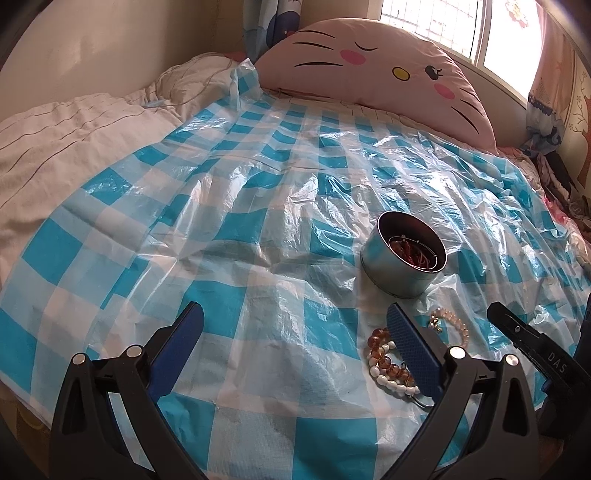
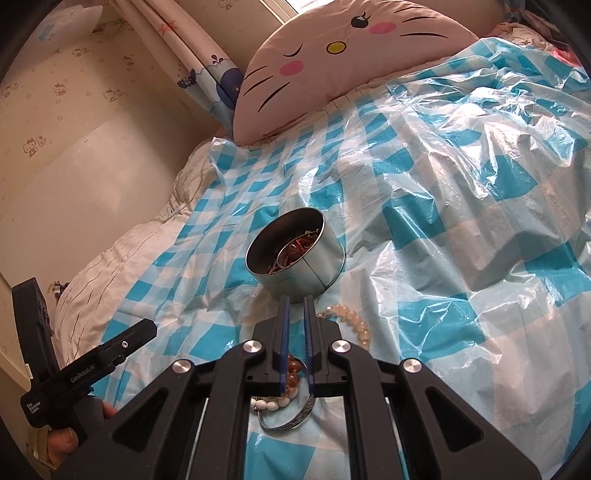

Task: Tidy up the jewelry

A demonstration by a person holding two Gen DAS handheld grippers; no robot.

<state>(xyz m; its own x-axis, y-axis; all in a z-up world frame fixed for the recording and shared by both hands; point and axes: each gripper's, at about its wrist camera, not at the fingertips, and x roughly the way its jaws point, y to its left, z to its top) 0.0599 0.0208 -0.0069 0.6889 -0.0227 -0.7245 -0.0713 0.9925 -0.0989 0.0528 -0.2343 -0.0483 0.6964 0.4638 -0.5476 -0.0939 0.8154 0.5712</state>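
Across the bed (image 1: 55, 140), checked plastic sheet (image 1: 258, 184); cat pillow (image 1: 369, 62) behind.

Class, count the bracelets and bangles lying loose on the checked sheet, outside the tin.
4: pale peach bracelet nearest the tin; amber bracelet; white bracelet; metal bangle nearest the cameras. Grippers may hide more.

Sunlit window (image 1: 443, 22) above bed (image 1: 55, 129)

Silver bangle (image 2: 291, 421) partly hidden behind right tool (image 2: 296, 306); tin (image 2: 295, 254) contents perhaps tangled chains.
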